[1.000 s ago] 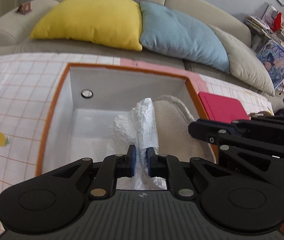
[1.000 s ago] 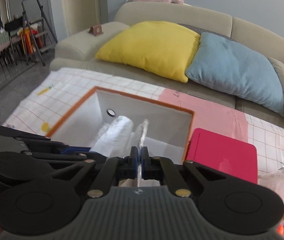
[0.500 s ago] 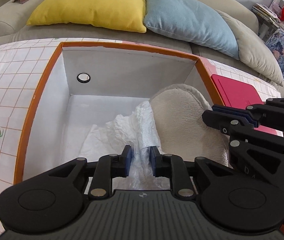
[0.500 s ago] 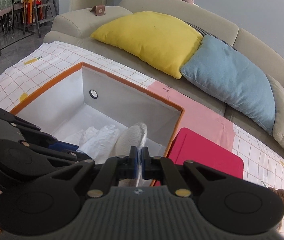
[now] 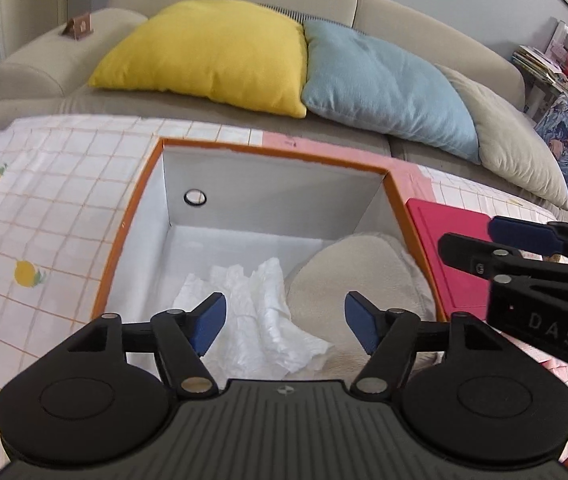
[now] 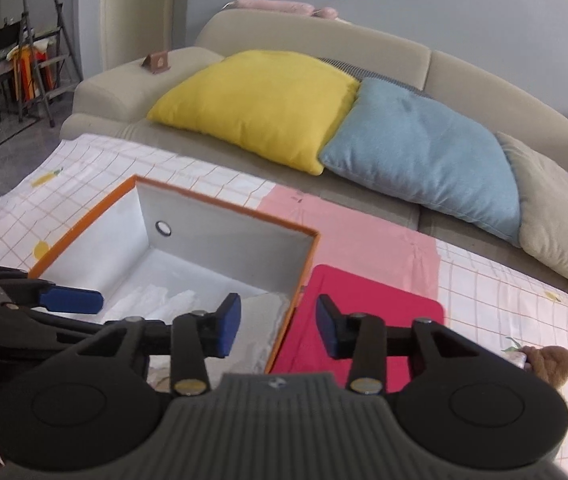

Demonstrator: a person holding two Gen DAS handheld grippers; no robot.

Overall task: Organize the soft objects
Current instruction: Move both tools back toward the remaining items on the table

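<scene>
Resting on checked cloth by sofa, box; both grippers' fingers just released.

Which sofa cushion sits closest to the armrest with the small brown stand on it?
The yellow cushion. The blue cushion lies to its right in the picture, the beige cushion further right still.

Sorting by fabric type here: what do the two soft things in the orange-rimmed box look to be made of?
White crumpled piece: thin, matte, creased and embossed, probably tissue paper or a light nonwoven cloth. Beige rounded item: fuzzy, napped surface with soft edges, likely fleece or plush fabric. Both lie in the orange-rimmed box, whose smooth white walls look like coated cardboard.
</scene>
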